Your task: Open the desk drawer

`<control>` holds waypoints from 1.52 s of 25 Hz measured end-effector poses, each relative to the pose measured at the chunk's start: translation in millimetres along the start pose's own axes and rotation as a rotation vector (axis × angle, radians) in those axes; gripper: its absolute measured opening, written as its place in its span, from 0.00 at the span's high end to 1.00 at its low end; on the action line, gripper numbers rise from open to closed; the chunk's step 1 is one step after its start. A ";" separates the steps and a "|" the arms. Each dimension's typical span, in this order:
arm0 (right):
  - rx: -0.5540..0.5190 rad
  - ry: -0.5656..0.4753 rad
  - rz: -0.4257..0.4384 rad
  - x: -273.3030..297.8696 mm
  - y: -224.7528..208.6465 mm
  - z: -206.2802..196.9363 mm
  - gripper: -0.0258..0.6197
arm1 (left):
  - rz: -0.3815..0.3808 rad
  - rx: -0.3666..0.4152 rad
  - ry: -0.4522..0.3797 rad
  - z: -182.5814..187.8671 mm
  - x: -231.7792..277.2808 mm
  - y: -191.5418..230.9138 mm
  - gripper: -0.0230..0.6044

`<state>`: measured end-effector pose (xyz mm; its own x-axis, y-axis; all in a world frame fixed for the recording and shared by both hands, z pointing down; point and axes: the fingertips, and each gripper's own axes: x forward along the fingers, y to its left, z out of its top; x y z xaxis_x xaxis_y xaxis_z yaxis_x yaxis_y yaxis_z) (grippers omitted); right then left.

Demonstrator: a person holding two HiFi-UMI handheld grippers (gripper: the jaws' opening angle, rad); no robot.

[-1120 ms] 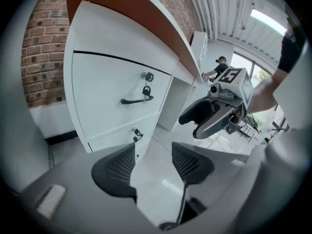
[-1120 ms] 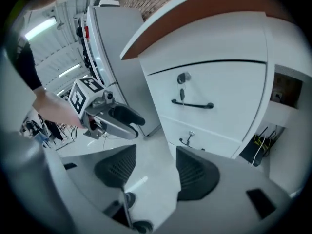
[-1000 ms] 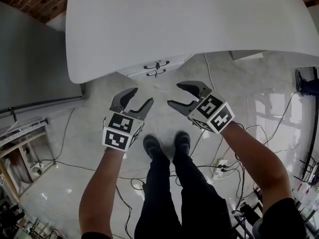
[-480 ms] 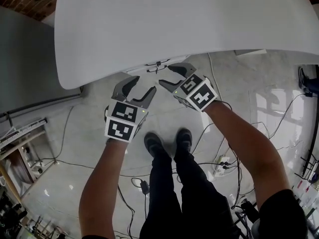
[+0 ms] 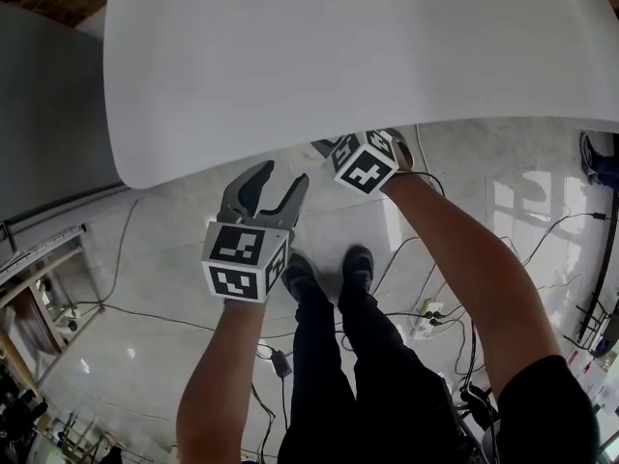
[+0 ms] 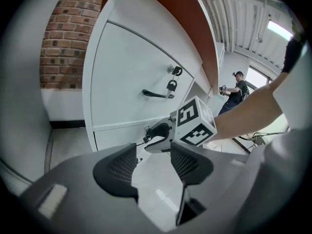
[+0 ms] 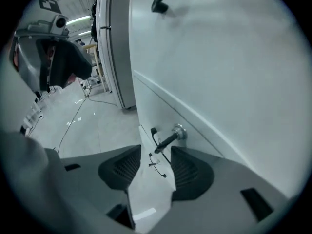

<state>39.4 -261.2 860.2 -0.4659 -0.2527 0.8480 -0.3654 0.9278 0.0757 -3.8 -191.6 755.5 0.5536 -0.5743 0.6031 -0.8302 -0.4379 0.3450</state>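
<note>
A white drawer unit (image 6: pixel 122 77) stands under the white desk top (image 5: pixel 338 56), which hides it in the head view. Its upper drawer has a black bar handle (image 6: pixel 156 94) and a keyed lock (image 6: pixel 174 71). My right gripper (image 6: pixel 148 139) is at the lower drawer front (image 6: pixel 117 133), only its marker cube (image 5: pixel 364 160) showing in the head view. Its jaws have just been closing and stand open around a thin black handle (image 7: pixel 157 152) below a lock with a key (image 7: pixel 171 136), the pads (image 7: pixel 190 167) apart from it. My left gripper (image 5: pixel 280 177) hangs open and empty over the floor.
The person's legs and shoes (image 5: pixel 324 276) stand on the pale floor among cables and a power strip (image 5: pixel 427 319). A grey cabinet (image 5: pixel 48 124) is at the left, a brick wall (image 6: pixel 68 43) behind the unit. Another person (image 6: pixel 236 89) stands far off.
My right gripper has dropped and gone in under the desk edge, so its jaws are now hidden in the head view. The drawer handles have slid out of that view. My left gripper rolled a little.
</note>
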 end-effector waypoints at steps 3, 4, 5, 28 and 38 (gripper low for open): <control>-0.066 0.036 -0.011 10.6 3.4 -3.5 0.65 | 0.000 -0.011 -0.009 -2.9 -5.8 -0.9 0.61; -0.092 0.052 -0.016 13.5 4.3 -5.4 0.65 | 0.000 -0.008 -0.008 -3.9 -8.2 -1.5 0.61; -0.115 0.072 -0.023 16.1 4.9 -7.8 0.66 | 0.000 -0.005 -0.007 -4.9 -11.1 -2.2 0.61; -0.434 0.215 -0.211 32.4 9.3 -13.2 0.91 | -0.028 -0.072 -0.008 -37.8 -42.5 -29.6 0.66; -0.470 0.183 -0.217 23.1 28.9 -16.4 0.91 | 0.028 -0.100 -0.004 -40.7 -45.6 -1.3 0.67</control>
<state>31.3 -235.7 890.5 -0.2567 -0.4386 0.8613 -0.0183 0.8932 0.4494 -30.7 -136.6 756.8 0.5301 -0.5884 0.6106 -0.8477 -0.3503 0.3984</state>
